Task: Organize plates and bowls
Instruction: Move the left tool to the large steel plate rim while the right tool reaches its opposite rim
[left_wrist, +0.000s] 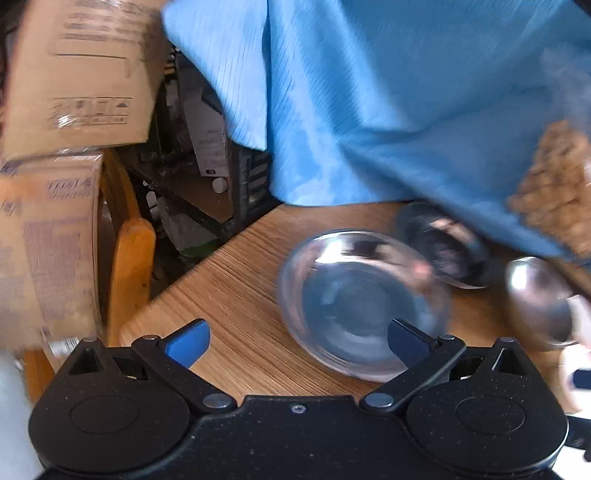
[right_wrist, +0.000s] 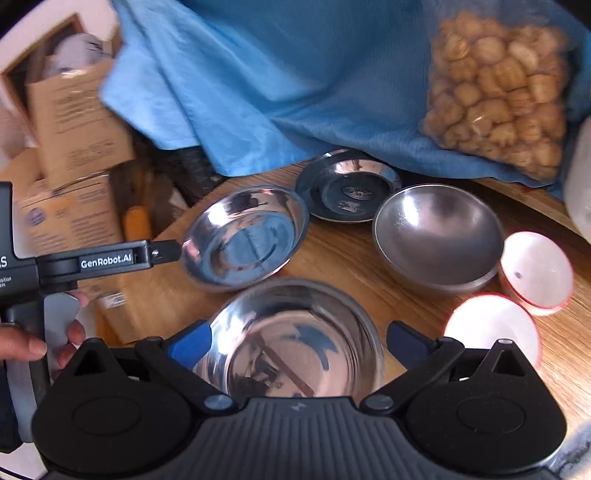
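On the wooden table (right_wrist: 351, 266) lie three shallow steel plates: one nearest me (right_wrist: 291, 339), one at the left (right_wrist: 243, 236), one at the back (right_wrist: 347, 188). A deep steel bowl (right_wrist: 439, 236) and two white red-rimmed bowls (right_wrist: 535, 269) (right_wrist: 491, 328) stand to the right. My right gripper (right_wrist: 297, 343) is open, fingers either side of the nearest plate. My left gripper (left_wrist: 297, 341) is open just above the left plate (left_wrist: 362, 302); the right wrist view shows its fingertip (right_wrist: 166, 251) at that plate's left rim. The back plate (left_wrist: 447, 251) and the deep bowl (left_wrist: 539, 295) lie beyond.
A blue cloth (right_wrist: 277, 74) hangs behind the dishes. A clear bag of brown nuts (right_wrist: 498, 96) rests on it at the right. Cardboard boxes (left_wrist: 62, 147) and a wooden chair (left_wrist: 129, 258) stand past the table's left edge (left_wrist: 192, 280).
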